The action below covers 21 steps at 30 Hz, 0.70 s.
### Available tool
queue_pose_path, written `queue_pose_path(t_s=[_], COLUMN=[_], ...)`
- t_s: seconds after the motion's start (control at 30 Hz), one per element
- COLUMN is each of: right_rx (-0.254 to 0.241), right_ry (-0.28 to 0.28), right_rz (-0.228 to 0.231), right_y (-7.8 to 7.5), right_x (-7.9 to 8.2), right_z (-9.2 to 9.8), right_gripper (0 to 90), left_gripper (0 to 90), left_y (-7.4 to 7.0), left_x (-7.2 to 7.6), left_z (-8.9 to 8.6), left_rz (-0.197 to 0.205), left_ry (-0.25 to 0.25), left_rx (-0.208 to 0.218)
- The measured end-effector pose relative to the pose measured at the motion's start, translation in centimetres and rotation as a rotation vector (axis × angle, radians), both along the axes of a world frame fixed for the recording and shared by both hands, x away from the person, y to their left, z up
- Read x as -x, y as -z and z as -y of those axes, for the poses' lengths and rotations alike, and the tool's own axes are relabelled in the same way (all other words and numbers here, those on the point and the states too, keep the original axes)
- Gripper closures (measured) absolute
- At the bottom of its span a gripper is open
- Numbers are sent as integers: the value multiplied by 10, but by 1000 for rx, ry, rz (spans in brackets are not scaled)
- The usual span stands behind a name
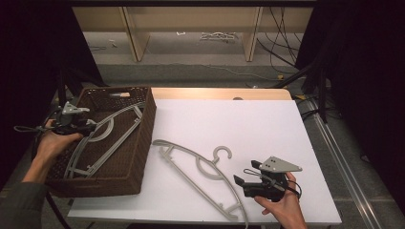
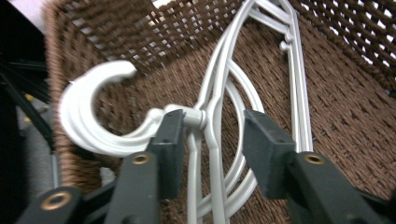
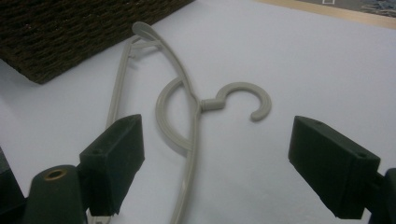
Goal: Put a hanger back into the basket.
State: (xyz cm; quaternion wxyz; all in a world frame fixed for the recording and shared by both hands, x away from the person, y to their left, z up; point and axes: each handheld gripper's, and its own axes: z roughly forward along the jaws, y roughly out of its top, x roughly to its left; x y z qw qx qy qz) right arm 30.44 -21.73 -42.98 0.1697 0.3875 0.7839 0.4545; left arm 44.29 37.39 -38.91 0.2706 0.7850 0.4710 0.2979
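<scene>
Down inside the wicker basket (image 1: 143, 138) my left gripper (image 2: 210, 140) had its jaws spread either side of the hanger's (image 1: 107, 138) neck, not pinching, so I figured lift straight out, while my right gripper (image 3: 215, 163) gaped wide over the tabletop hanger (image 3: 187, 112).

Beyond the left claw (image 2: 212, 140), the hangers (image 2: 224, 93) blur together uncountably; beside the right claw (image 3: 219, 158), the bench hanger's (image 3: 187, 116) lower end is cut off.

Jaws: I see my right gripper (image 3: 217, 163) spread wide, nothing between.
Hanger (image 3: 187, 116): grey, flat on white table (image 3: 303, 60), hook toward centre-right.
Basket (image 3: 70, 32): brown wicker, upper left.
</scene>
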Motion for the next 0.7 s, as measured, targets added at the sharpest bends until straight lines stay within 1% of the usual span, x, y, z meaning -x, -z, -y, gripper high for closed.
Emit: queue_pose_path(t_s=[0.03, 0.07, 0.1, 0.13, 0.23, 0.3, 0.33, 0.4, 0.43, 0.47, 0.5, 0.53, 0.57, 0.6, 0.67, 0.7], right_rx=[-4, -3, -3, 0, -2, -2, -2, -2, -8, 16, 11, 15, -9, -5, -1, -4], right_ry=[-2, -5, -3, -8, -5, -6, -7, -11, -11, -4, -11, -7, -15, -14, -14, -13], right_rz=[6, 3, 6, 13, 4, 4, 4, 8, 18, 0, -18, -11, -2, 5, 7, 2], right_y=[1, 1, 1, 1, 1, 2, 2, 2, 3, 2, 2, 2, 4, 4, 4, 4], right_x=[0, 0, 0, -1, 0, 0, 0, 0, -1, 0, 0, 0, 0, -1, 0, 0], right_z=[0, 0, -1, -1, -1, -1, -1, -1, -2, 0, -1, -1, -3, -3, -2, -2], right_gripper=[193, 193, 193, 194, 194, 194, 194, 194, 194, 194, 194, 194, 194, 194, 194, 194], left_gripper=[511, 496, 480, 466, 418, 399, 390, 369, 361, 360, 357, 348, 339, 329, 306, 291], left_y=[-2, -4, -7, -9, -14, -18, -21, -27, -31, -35, -38, -40, -42, -45, -48, -50], left_x=[1, 3, 4, 6, 12, 17, 21, 28, 34, 39, 44, 49, 52, 57, 65, 69], left_z=[1, 1, 1, 2, 5, 9, 12, 16, 22, 27, 32, 38, 42, 48, 59, 65], left_rz=[17, 14, 24, 31, 53, 81, 103, 115, 134, 152, 166, 174, 179, 188, 200, 205], left_ry=[-11, -13, -12, -16, -35, -38, -44, -44, -34, -16, 7, 26, 45, 73, 104, 127], left_rx=[25, 28, 33, 53, 97, 129, 164, 238, 283, 288, 295, 310, 325, 351, 378, 379])
